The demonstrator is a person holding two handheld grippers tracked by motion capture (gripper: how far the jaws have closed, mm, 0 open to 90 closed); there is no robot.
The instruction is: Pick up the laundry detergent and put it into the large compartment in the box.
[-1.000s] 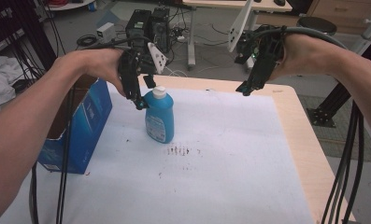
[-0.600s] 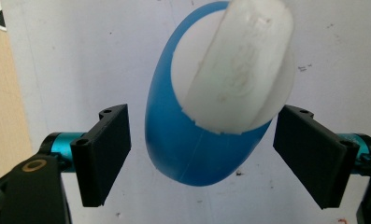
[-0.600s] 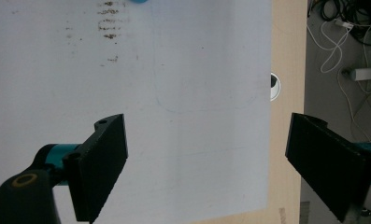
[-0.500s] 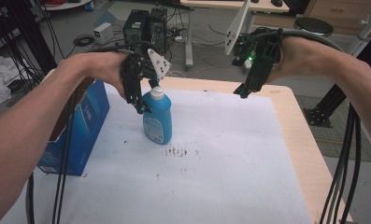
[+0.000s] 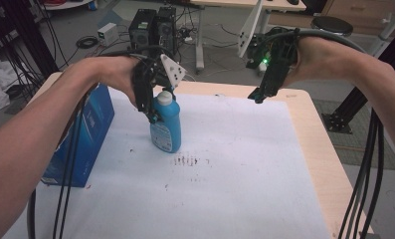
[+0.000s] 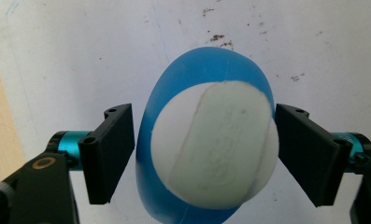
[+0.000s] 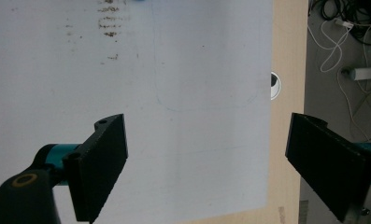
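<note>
Blue bottle [image 5: 166,127]: it stands upright on the white sheet [image 5: 225,189], near the far left part, with brown specks [image 5: 187,160] just beside its foot.
White cap [image 6: 214,144]: I see it from above, sitting between my 2 left jaws.
Left gripper [image 5: 154,102]: I hold it over the top of the bottle. Its jaws have just been closing in on the cap. The right jaw looks as if it touches the cap, the left one is a tiny bit off, so there is no firm squeeze.
Right gripper [image 5: 258,95]: I hold it up over the far right side of the sheet, well apart from the bottle. Its jaws stand wide and hold nothing.
Blue box [image 5: 88,134]: it stands at the left edge of the table [image 5: 314,129], near the bottle.
</note>
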